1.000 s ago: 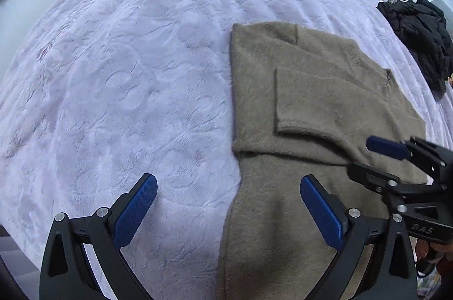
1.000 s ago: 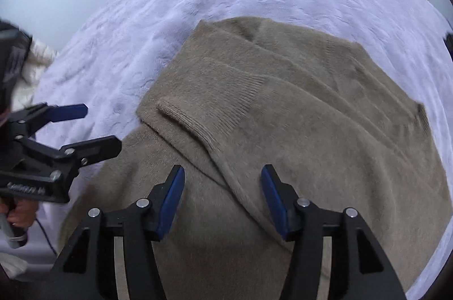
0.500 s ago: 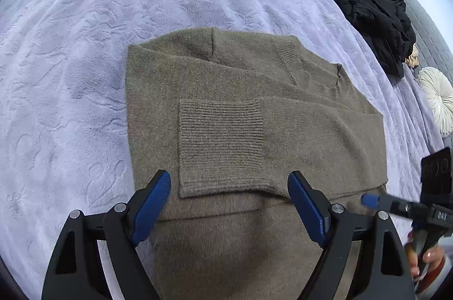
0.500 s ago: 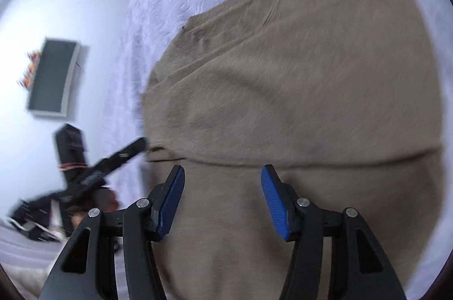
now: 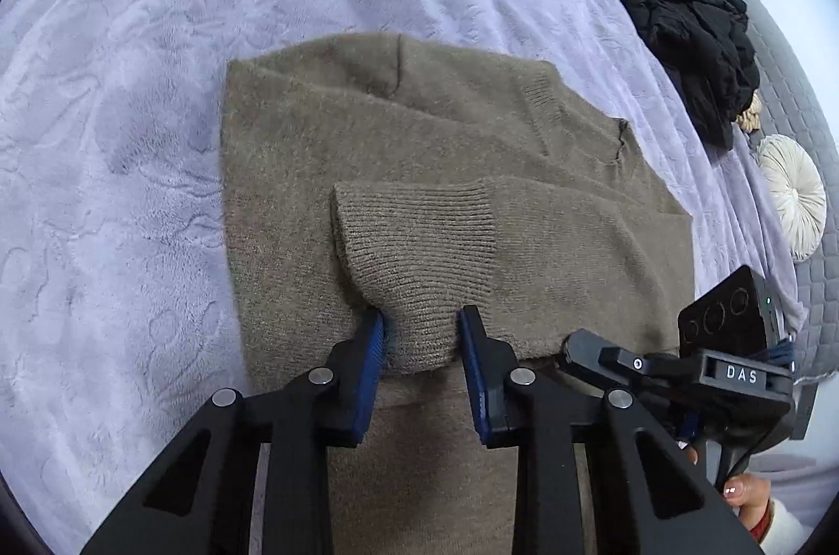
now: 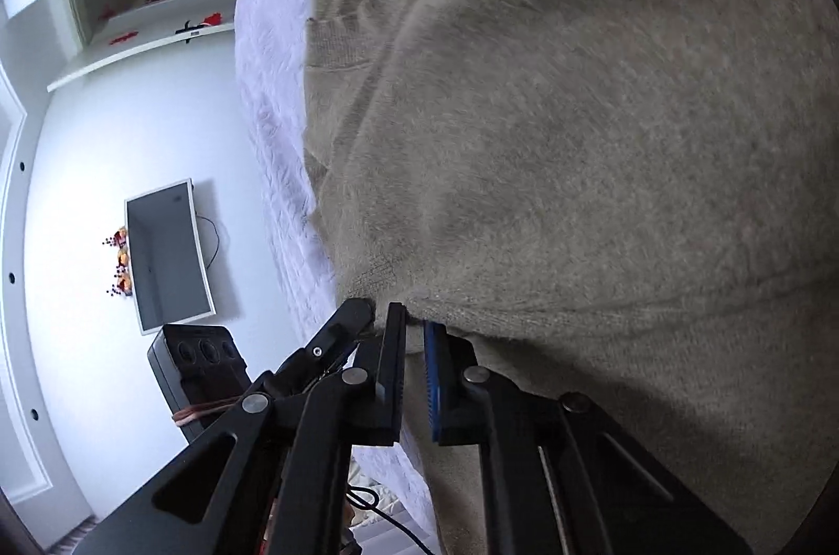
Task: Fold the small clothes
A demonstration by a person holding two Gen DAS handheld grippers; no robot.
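A brown knit sweater (image 5: 430,146) lies flat on the lilac bedspread (image 5: 131,135), one sleeve folded across its body. My left gripper (image 5: 422,324) is shut on the ribbed sleeve cuff (image 5: 419,240), the knit bunched between its blue pads. My right gripper (image 6: 414,324) is shut on the sweater (image 6: 603,135) at a folded edge beside the bed's side. In the left wrist view the right gripper (image 5: 587,348) sits just right of mine, at the sweater's edge. In the right wrist view the left gripper's finger (image 6: 346,319) touches the same fold.
A black garment (image 5: 692,31) lies in a heap at the far right of the bed, next to a round cream cushion (image 5: 794,204) and a grey sofa. The right wrist view shows a white wall with a monitor (image 6: 168,256) and shelves.
Both grippers have dropped to the sweater and closed: the left on the sleeve cuff, the right on the folded edge. The right wrist has rolled sideways toward the wall.
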